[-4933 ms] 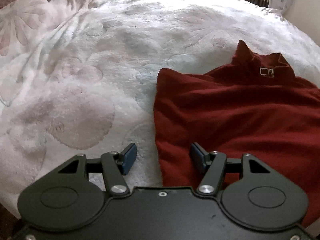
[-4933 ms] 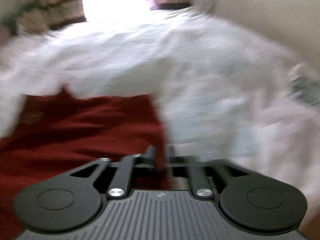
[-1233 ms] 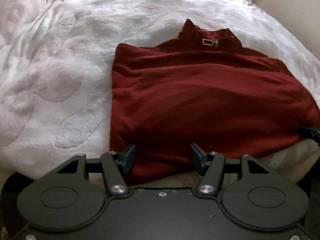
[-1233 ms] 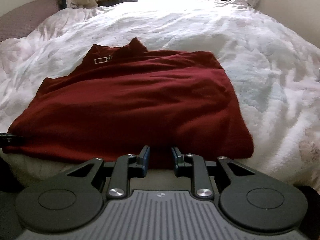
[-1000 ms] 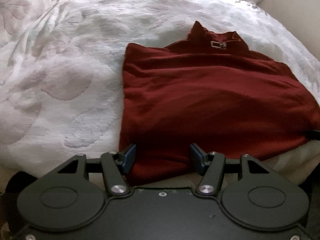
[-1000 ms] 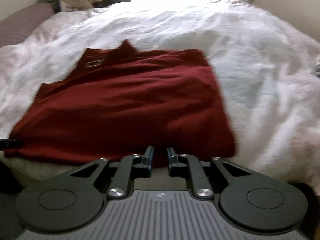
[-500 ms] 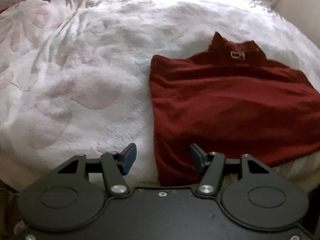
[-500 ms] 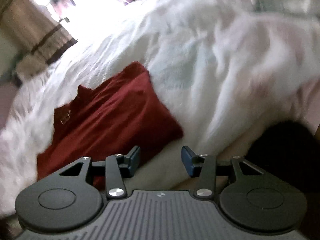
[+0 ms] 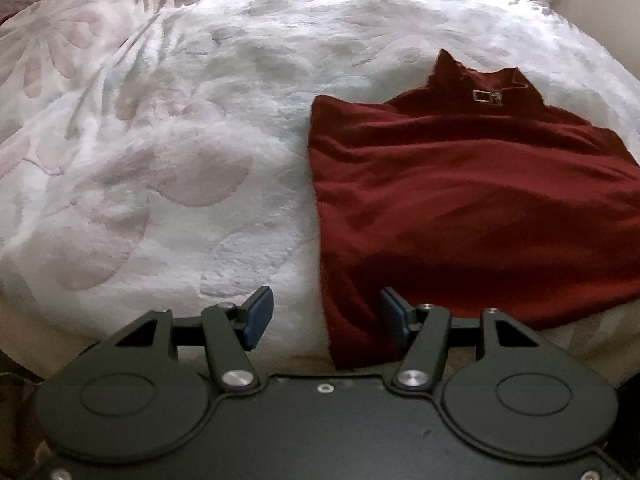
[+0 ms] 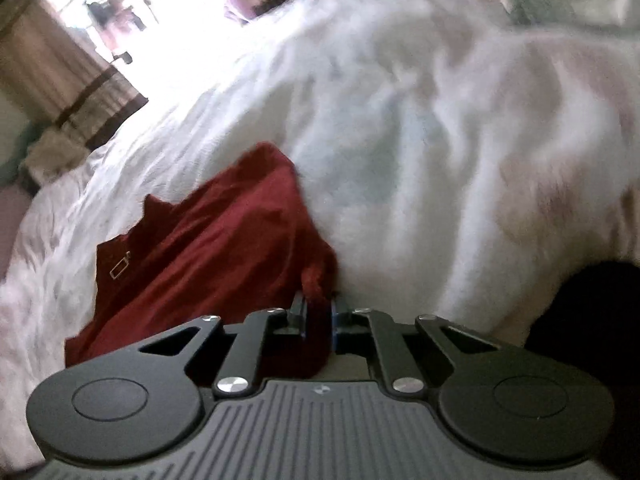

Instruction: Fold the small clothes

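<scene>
A dark red collared top (image 9: 460,192) lies flat on the bed, its collar with a small label pointing away from me. In the left wrist view my left gripper (image 9: 326,314) is open at the near edge of the bed. The top's lower left corner sits between its blue pads (image 9: 258,312) without being pinched. In the right wrist view the same red top (image 10: 208,248) appears tilted and blurred. My right gripper (image 10: 318,312) is shut on the top's lower right corner, which bunches up between its fingers.
A white quilt with pale floral shapes (image 9: 160,140) covers the bed. Striped curtains (image 10: 80,80) and a bright window are at the far end. A beige wall (image 9: 600,8) runs along the right. A dark shape (image 10: 592,308) lies beyond the bed's edge at right.
My right gripper, open half a second ago, has closed on the top's lower right corner. The left gripper has shifted left, so the top's left corner now sits between its open fingers.
</scene>
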A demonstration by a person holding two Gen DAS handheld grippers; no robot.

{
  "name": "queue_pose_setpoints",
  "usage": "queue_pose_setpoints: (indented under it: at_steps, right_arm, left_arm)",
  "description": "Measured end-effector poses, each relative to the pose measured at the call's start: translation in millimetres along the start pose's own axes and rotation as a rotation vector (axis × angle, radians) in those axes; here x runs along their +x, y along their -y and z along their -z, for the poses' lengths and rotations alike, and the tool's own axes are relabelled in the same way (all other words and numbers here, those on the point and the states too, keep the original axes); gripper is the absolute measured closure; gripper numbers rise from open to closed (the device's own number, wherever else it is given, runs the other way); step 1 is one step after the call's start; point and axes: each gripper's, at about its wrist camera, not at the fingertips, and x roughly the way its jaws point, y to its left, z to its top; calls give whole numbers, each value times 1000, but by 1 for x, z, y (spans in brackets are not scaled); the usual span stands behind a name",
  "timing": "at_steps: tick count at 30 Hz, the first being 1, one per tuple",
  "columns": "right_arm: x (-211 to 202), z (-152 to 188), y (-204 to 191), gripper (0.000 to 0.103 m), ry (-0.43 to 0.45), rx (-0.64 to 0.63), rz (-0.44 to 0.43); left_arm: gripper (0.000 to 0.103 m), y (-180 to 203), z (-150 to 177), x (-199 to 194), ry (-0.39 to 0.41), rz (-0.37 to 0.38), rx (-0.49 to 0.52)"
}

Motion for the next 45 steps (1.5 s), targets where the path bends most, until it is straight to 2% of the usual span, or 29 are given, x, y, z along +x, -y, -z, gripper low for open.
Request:
queue_pose_setpoints:
  at_steps: [7, 11, 14, 18, 21, 23, 25, 29, 41, 45]
  right_arm:
    - [-25, -10, -70, 94, 115, -177, -101]
    - [-24, -14, -136, 96, 129, -328, -271]
    - [-28, -4, -199, 96, 137, -466, -366]
    - [-24, 31, -271, 96, 64, -598, -515]
    - [-16, 73, -305, 96, -11, -665, -568]
    - [-2, 100, -315, 96, -98, -678, -578]
    - [19, 130, -316, 96, -183, -697, -550]
    - [41, 168, -306, 96, -265, -738, -472]
    - [40, 177, -303, 95, -257, -772, -450]
    - [29, 168, -306, 76, -247, -762, -520]
  left_arm:
    - [42, -13, -6, 1, 16, 3, -11]
    - [41, -25, -7, 0, 31, -1, -38]
    - [43, -34, -4, 0, 37, -15, -66]
    - [43, -51, 2, -1, 42, -32, -88]
    - [43, -72, 6, -6, 51, -53, -140]
    - [43, -86, 8, -11, 56, -55, -179]
    - [43, -95, 10, -14, 62, -59, -196]
    - [43, -103, 13, -14, 62, -56, -208]
    - [43, -80, 14, -5, 33, -13, -166]
    - [43, -79, 14, -6, 29, -17, -162]
